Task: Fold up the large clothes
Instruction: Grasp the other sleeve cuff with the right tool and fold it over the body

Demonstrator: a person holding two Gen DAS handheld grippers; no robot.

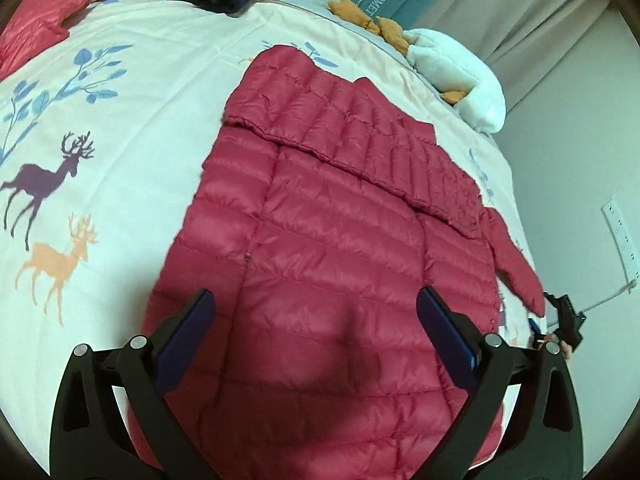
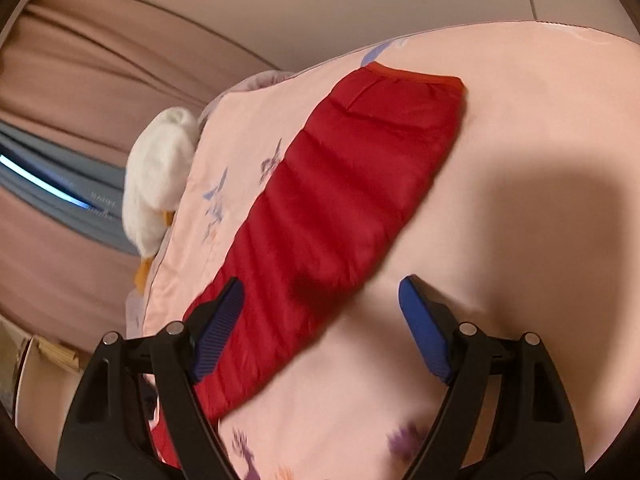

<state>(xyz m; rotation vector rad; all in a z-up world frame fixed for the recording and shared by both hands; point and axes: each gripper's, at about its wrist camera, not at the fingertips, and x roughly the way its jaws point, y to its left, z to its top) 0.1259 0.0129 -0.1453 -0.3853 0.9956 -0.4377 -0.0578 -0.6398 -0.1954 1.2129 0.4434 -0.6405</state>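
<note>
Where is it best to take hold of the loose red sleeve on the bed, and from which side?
Take the sleeve near its cuff, the thin free end lying flat on the bedcover. Come with the open right claw from above, its fingers across the sleeve's width. The cuff is far from the jacket body, so lifting it there should carry the whole sleeve over in one fold.
</note>
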